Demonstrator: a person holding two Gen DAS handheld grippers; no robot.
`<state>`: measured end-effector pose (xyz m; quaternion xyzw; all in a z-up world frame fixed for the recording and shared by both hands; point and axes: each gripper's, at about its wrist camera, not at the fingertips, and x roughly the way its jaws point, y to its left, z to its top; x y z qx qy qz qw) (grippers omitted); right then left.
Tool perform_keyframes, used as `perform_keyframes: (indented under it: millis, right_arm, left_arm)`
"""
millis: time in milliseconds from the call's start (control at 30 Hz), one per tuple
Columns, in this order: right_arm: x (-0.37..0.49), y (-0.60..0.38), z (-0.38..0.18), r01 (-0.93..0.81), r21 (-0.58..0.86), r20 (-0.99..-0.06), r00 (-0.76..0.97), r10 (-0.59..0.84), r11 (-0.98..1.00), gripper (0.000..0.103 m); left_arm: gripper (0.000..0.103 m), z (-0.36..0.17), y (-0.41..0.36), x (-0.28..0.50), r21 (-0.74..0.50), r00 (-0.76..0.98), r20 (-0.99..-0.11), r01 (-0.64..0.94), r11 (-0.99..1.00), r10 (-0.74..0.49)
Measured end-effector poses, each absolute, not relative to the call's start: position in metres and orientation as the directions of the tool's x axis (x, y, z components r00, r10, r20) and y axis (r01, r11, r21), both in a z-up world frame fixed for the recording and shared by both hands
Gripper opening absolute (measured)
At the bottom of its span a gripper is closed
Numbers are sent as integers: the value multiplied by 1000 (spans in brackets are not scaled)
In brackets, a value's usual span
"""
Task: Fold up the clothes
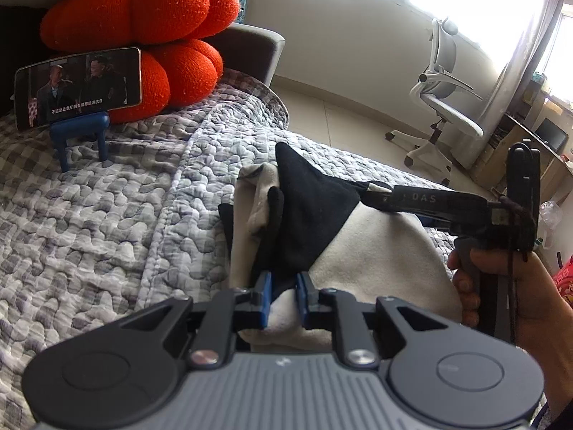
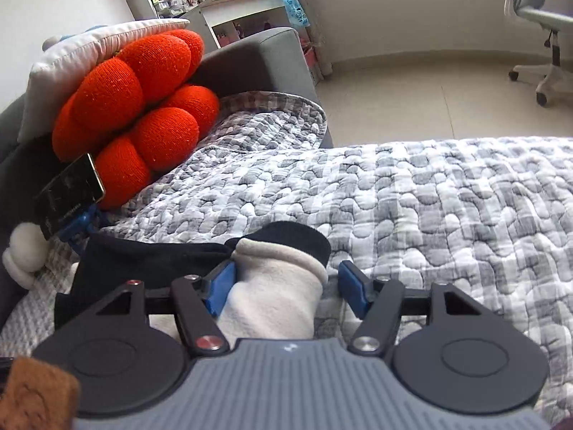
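A fleece garment, cream [image 1: 386, 251] with black parts [image 1: 315, 208], lies bunched on the quilted bed cover [image 1: 107, 233]. My left gripper [image 1: 284, 286] is shut on a fold where black meets cream. A hand [image 1: 501, 286] holds my right gripper [image 1: 374, 193], whose tips sit at the right corner of the black fabric. In the right wrist view the right gripper [image 2: 286, 283] stands open around a rolled cream end with a black rim [image 2: 279, 261]. Its left pad [image 2: 224, 281] touches the fleece; the right pad [image 2: 352, 286] is apart from it.
Orange pumpkin cushions [image 1: 143, 18] lean on a grey sofa arm [image 1: 250, 46] at the back left. A phone [image 1: 78, 86] stands on a blue holder [image 1: 78, 132] before them. A white office chair [image 1: 444, 82] stands on the tiled floor beyond the bed's edge.
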<state>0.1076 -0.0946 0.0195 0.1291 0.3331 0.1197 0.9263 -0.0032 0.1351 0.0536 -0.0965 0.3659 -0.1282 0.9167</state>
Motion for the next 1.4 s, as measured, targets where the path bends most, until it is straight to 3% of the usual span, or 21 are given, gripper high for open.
perform_keyframes:
  millis: [300,533,600,700,767,867,1000,1233,1367,1400]
  right_arm:
    - [115,-100,25,-196,252,-563,766,309,947,65]
    - [71,-101,68,-254,309,-416,831,370,917,64]
    - [64,-90,70,-282,271,-439,815,379,920,37]
    - [67,-73,56,-288,220,-519,775,362,932,21]
    - [76,-68,37,-266,200,-565,755,333,943,20]
    - [85,-73,25,-230,260,-552,761,339,938,18]
    - [89,-62,27,-241,176,-576,761,298,954,17]
    - [77,-63,33,-202,194,-560,781,277,960,17]
    - [31,-57,53,-216,165,-509,817,271,962,30]
    - [23,-59,51,-226,179,-515,808,287,957,26]
  left_arm:
    - [16,52,137,-1,-281,696,-644,169,945,-317]
    - [16,52,136,-1,-278,695,-648,165,946,-311]
    - [16,52,137,0,-280,695,-648,164,946,-312]
    - [16,52,137,0,-282,694,-648,163,945,-313]
    - [16,52,137,0,-281,694,-648,165,946,-313]
    - [16,52,137,0,-281,695,-647,167,945,-315]
    - [16,52,138,1,-287,693,-647,165,943,-318]
    - [16,51,139,2,-302,689,-647,162,940,-326]
    - [16,51,145,3,-340,681,-646,149,929,-346]
    - [16,51,145,4,-344,680,-646,147,927,-348]
